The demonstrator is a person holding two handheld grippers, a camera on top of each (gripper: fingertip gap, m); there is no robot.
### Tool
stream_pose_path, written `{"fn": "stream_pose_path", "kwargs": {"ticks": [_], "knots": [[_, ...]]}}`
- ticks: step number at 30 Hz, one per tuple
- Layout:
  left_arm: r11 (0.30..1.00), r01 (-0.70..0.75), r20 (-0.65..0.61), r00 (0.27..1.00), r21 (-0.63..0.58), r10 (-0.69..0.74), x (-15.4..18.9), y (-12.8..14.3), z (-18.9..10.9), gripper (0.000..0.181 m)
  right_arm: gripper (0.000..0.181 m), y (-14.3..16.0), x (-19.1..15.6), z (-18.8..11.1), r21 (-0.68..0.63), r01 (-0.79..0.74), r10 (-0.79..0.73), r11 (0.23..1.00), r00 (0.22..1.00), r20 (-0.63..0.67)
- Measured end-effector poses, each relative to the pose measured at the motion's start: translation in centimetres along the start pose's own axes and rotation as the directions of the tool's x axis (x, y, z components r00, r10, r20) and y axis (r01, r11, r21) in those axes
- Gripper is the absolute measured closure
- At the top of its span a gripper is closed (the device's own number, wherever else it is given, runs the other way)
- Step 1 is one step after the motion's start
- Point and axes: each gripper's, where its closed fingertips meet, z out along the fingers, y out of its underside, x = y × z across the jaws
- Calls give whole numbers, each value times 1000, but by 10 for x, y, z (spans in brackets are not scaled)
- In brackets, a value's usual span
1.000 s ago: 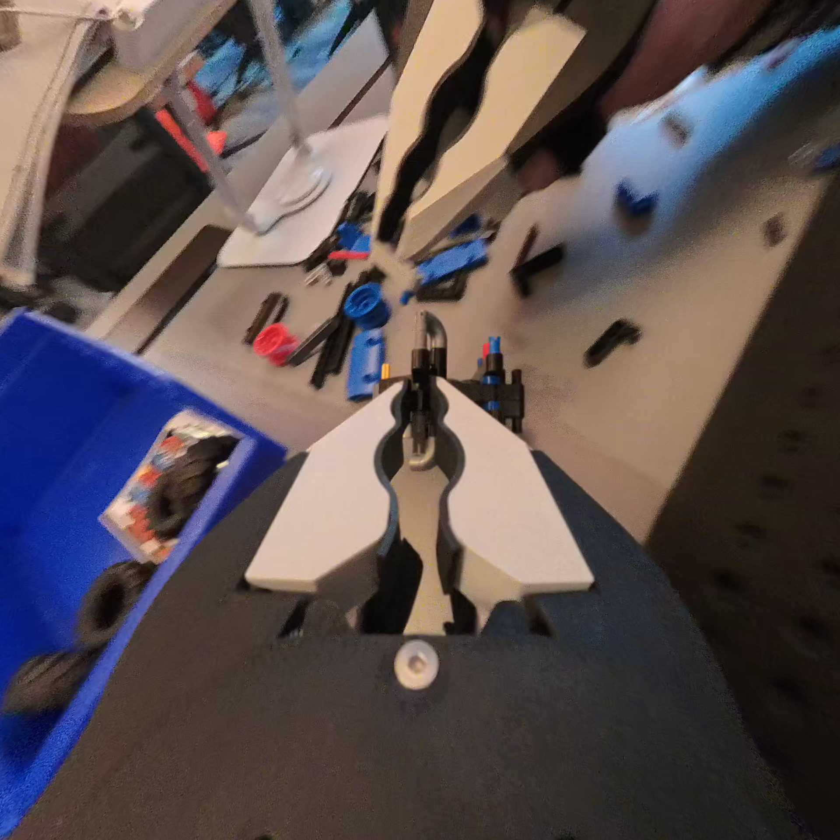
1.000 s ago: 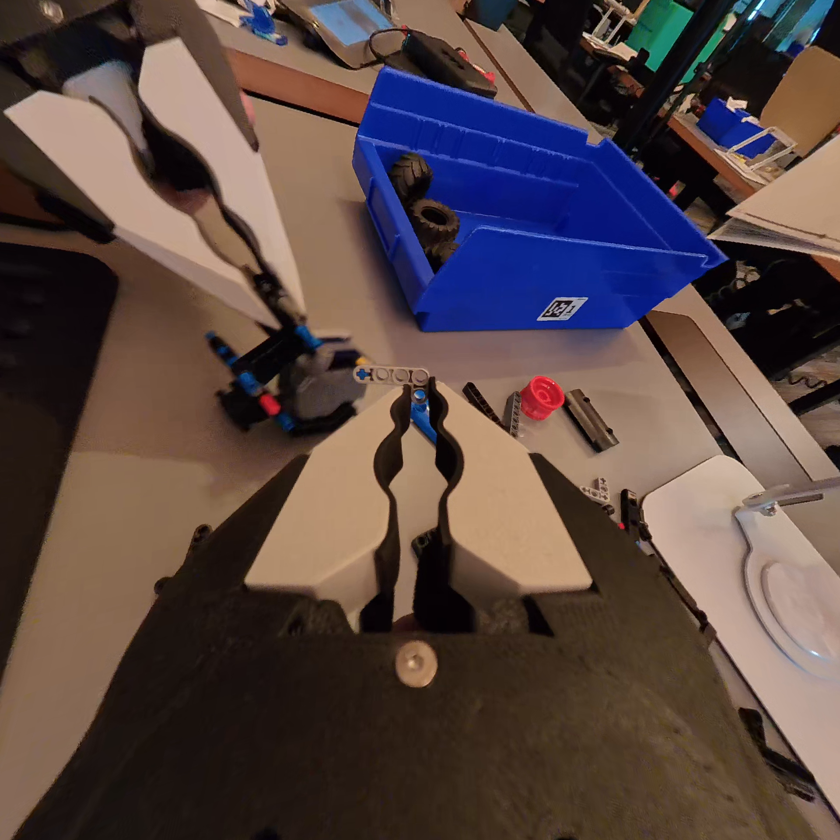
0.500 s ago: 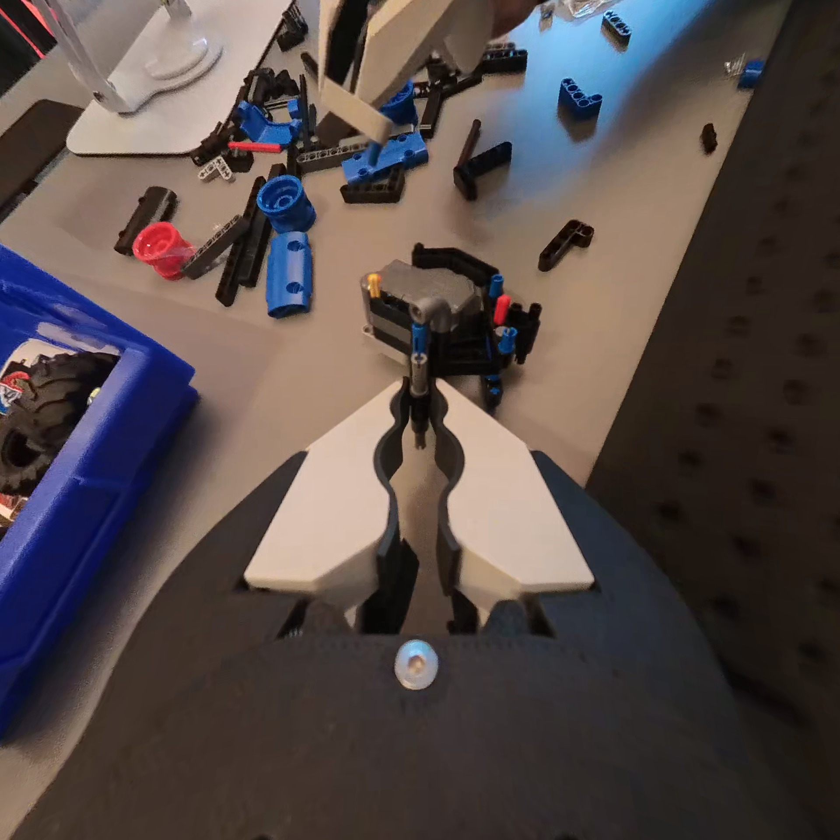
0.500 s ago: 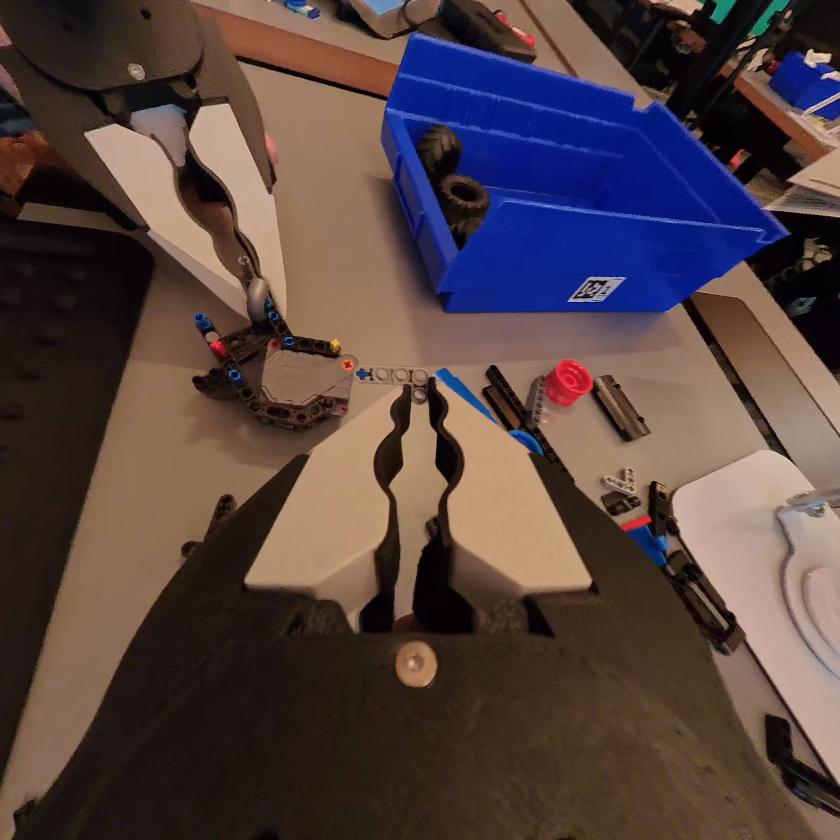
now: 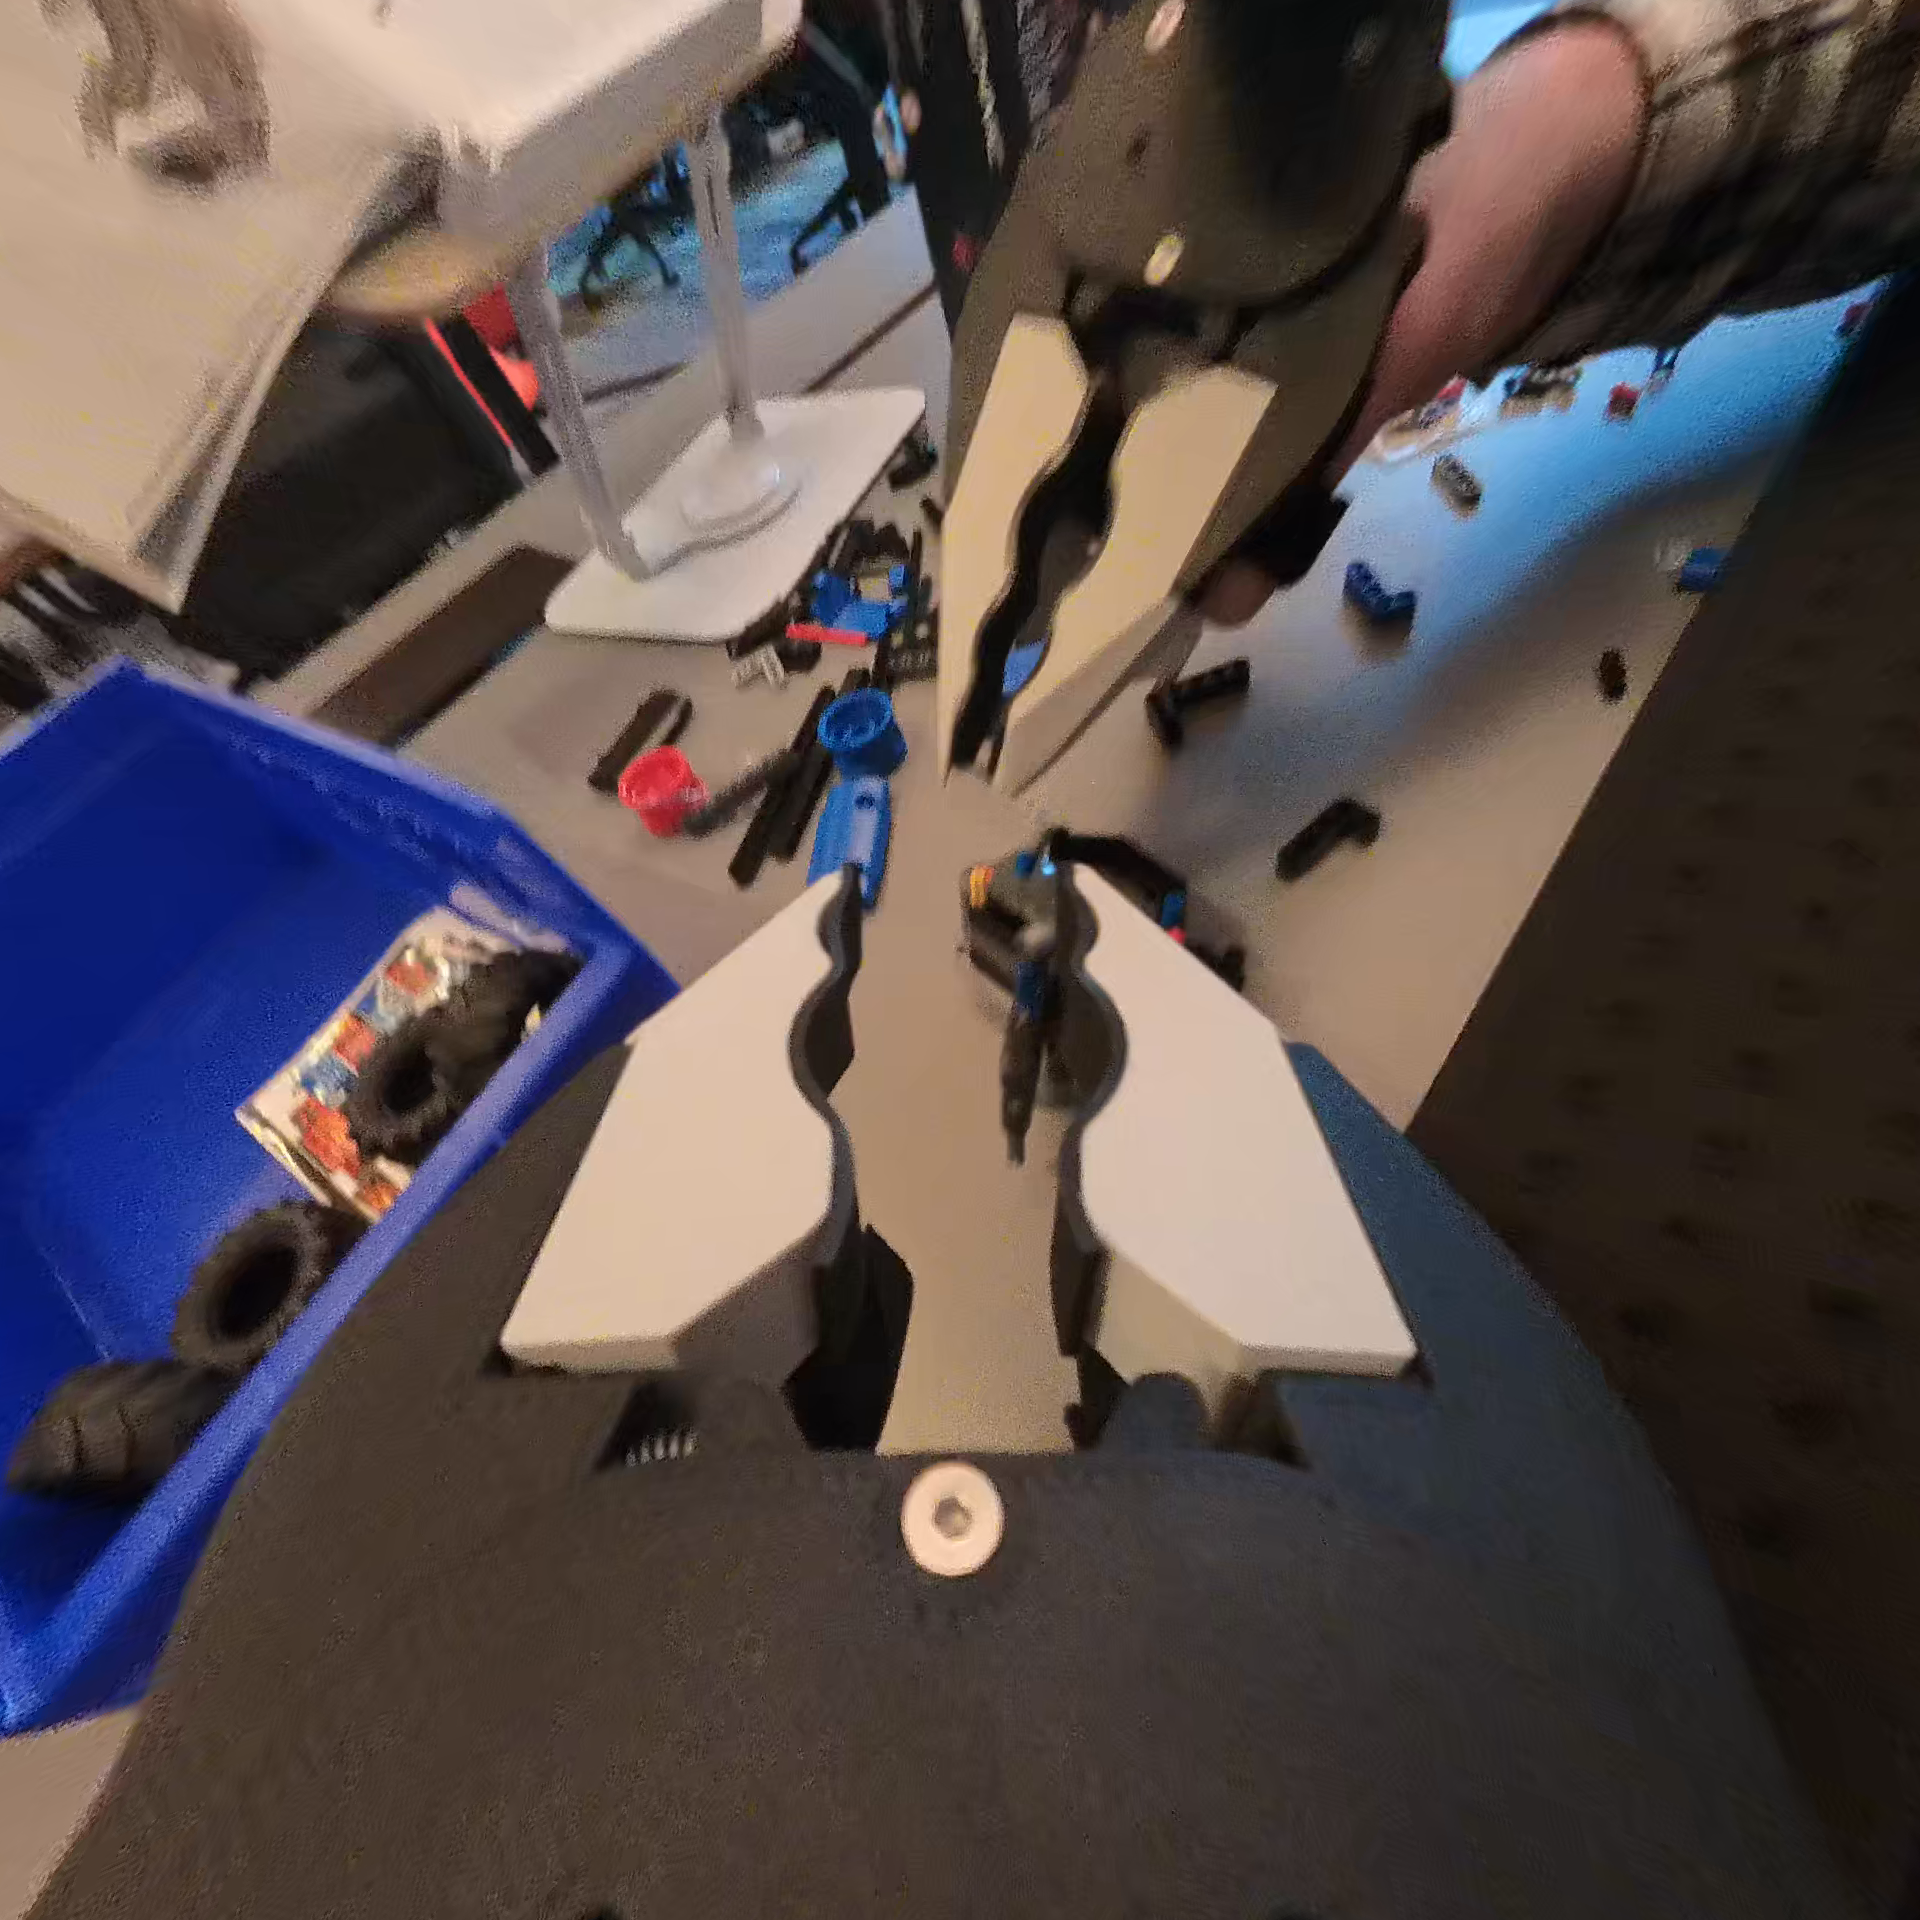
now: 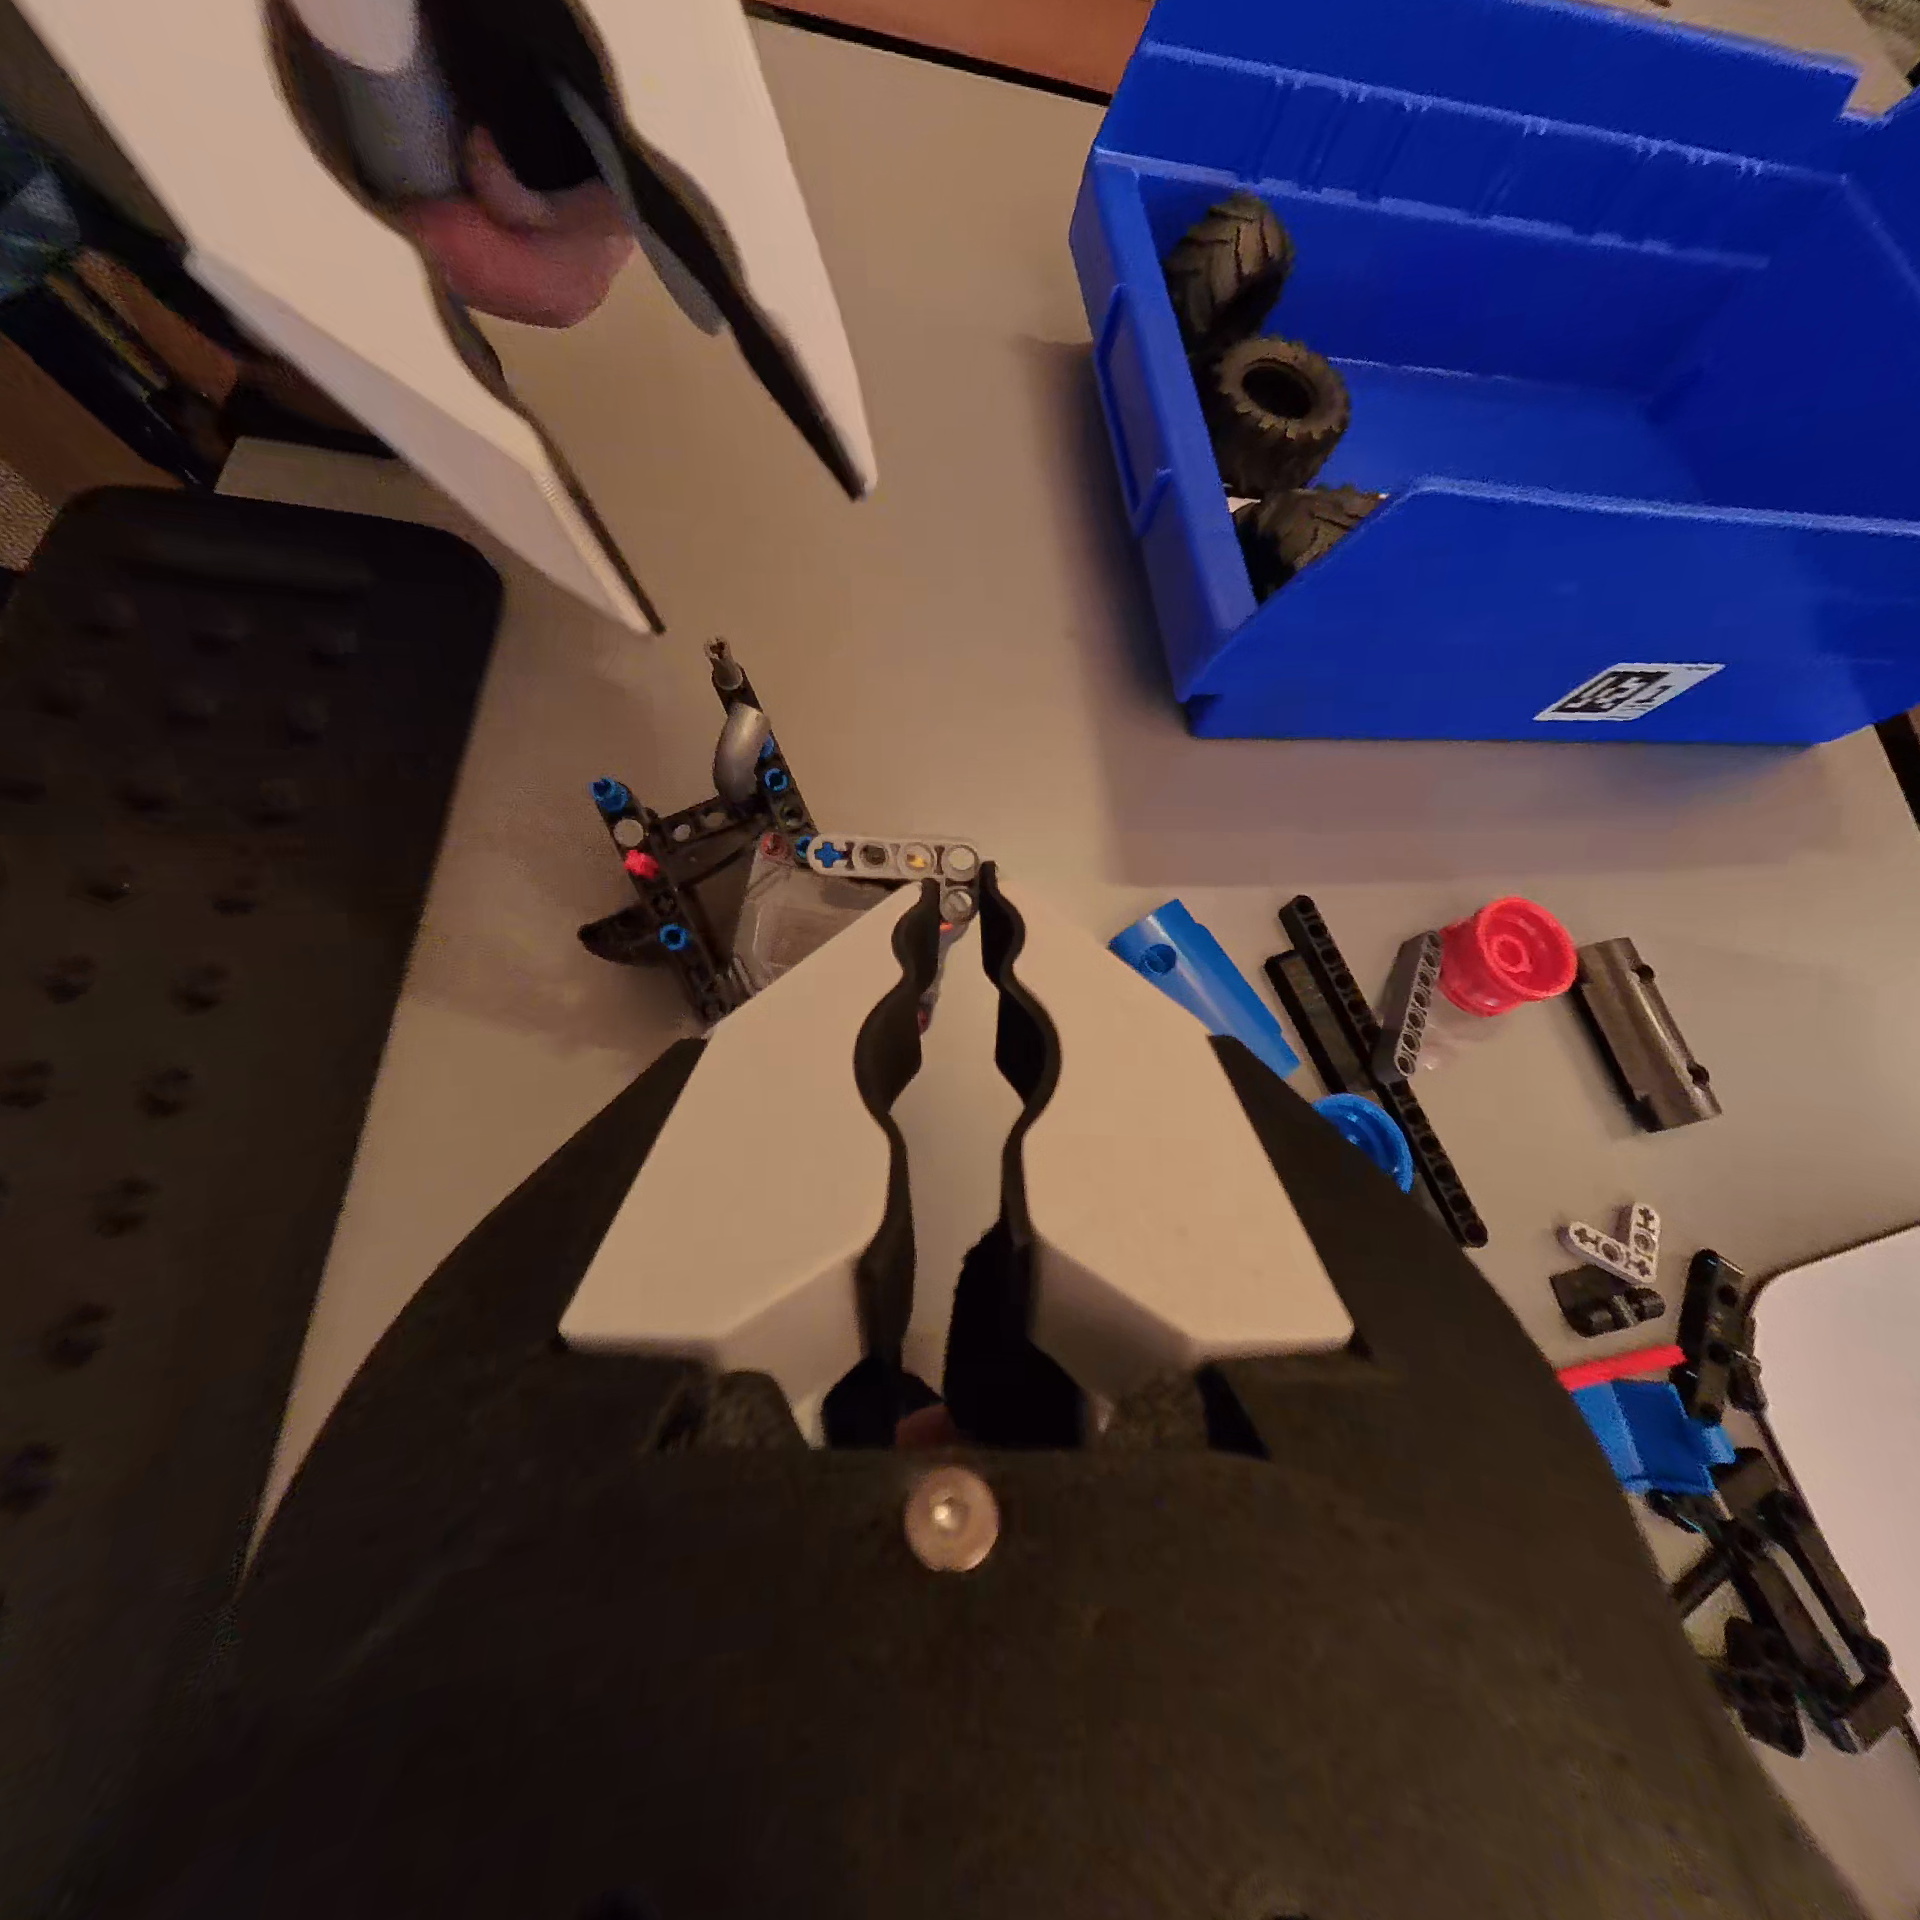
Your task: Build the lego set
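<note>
The part-built lego assembly, a black frame with blue pins and a grey block, rests on the grey table. It also shows in the left wrist view, just past my right finger. My left gripper is open and empty; in the right wrist view it hangs above the assembly. My right gripper is shut on a light grey L-shaped beam and holds it against the assembly's right side. The right gripper also shows in the left wrist view, pointing down.
A blue bin with black tyres stands at the back right; it also shows in the left wrist view. A red hub, blue parts and black beams lie to the right. A black mat lies to the left. A white stand base is behind.
My left gripper has opened, let go of the assembly's axle and pulled back above it. My right gripper has brought the grey beam up against the assembly.
</note>
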Motion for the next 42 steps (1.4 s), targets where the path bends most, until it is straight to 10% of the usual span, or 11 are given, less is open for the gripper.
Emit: {"fn": "stream_pose_path", "kwargs": {"ticks": [10,42], "knots": [[917,-343,209,900,-203,383,8,3,40,171,175,-11,-1,-6,-13,-94,95,995,995,29],[969,-120,133,980,-216,151,12,30,45,164,175,13,-1,15,-152,-107,111,983,994,17]]}}
